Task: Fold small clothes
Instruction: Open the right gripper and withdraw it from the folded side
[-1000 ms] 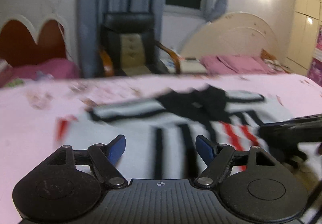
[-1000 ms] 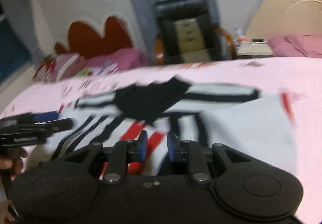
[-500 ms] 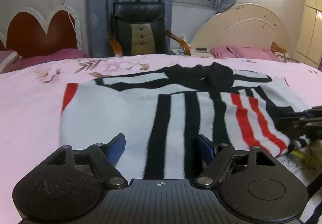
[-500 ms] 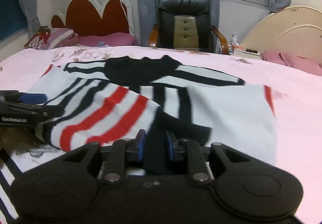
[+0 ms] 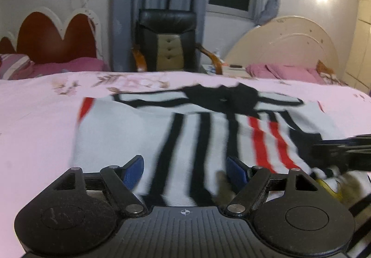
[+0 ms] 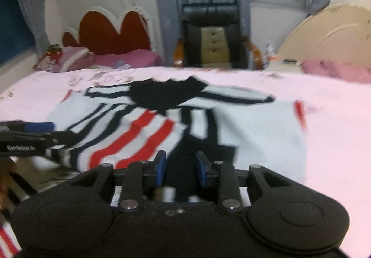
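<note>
A small white sweater (image 5: pixel 148 132) with black and red stripes and a black collar lies flat on the pink bed; it also shows in the right wrist view (image 6: pixel 252 132). A red-striped sleeve (image 6: pixel 139 139) is folded across its front. My left gripper (image 5: pixel 184 171) is open and empty over the sweater's near hem. My right gripper (image 6: pixel 180 166) has its jaws partly apart around the black cuff (image 6: pixel 185 160) of the sleeve, and its pads look clear of the cloth. Each gripper shows at the edge of the other's view.
The pink floral bedsheet (image 5: pixel 34 123) spreads all round the sweater. A black office chair (image 5: pixel 167 42) and a red heart-shaped headboard (image 5: pixel 53 37) stand behind the bed, a cream headboard (image 5: pixel 287 42) at the right. Striped cloth (image 6: pixel 7 237) lies at the near left.
The right gripper's jaws have opened from their tight grip on the black cuff. The sleeve now rests folded over the sweater. Both grippers have lifted and drawn back slightly.
</note>
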`<state>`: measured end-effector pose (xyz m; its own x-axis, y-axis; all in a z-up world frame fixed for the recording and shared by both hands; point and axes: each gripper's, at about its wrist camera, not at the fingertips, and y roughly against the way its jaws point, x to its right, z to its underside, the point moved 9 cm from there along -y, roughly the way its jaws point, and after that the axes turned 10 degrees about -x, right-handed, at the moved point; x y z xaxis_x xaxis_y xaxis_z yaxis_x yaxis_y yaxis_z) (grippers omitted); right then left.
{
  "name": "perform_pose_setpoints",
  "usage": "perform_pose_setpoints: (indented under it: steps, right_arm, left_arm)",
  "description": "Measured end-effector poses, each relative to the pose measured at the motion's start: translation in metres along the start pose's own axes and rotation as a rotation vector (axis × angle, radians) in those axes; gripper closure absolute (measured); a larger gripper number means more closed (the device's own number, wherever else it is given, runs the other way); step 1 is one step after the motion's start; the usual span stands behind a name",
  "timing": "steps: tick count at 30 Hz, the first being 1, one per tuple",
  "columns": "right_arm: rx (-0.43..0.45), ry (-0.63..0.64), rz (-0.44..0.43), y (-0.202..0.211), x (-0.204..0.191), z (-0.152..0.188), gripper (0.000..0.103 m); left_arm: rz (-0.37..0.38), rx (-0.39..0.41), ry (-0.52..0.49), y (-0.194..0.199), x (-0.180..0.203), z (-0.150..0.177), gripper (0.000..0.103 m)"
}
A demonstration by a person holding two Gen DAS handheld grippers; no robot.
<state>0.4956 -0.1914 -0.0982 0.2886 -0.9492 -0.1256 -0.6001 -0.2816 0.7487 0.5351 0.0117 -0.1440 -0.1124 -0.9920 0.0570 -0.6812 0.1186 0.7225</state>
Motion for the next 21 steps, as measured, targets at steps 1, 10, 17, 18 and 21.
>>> perform_pose_setpoints:
  steps: [1,10,17,18,21]
  right_arm:
    - [-0.017,0.007,0.0,-0.005,-0.003,0.003,0.077]
    - [-0.039,-0.009,0.071,-0.004,0.025,0.015,0.079]
    - [-0.042,-0.083,0.041,0.015,0.046,0.021,0.073]
    - [-0.03,-0.091,0.024,0.022,0.047,0.022,0.073]
    - [-0.034,-0.133,-0.025,0.041,0.056,0.036,0.073]
  left_arm:
    - [-0.005,-0.018,-0.014,-0.005,0.006,0.004,0.025]
    - [-0.077,-0.059,-0.025,-0.007,-0.005,0.023,0.015]
    - [-0.141,-0.075,-0.002,0.017,-0.003,0.02,0.015]
    - [-0.133,-0.072,0.011,0.025,-0.003,0.022,0.015]
    - [-0.125,-0.087,0.021,0.043,-0.006,0.038,0.015]
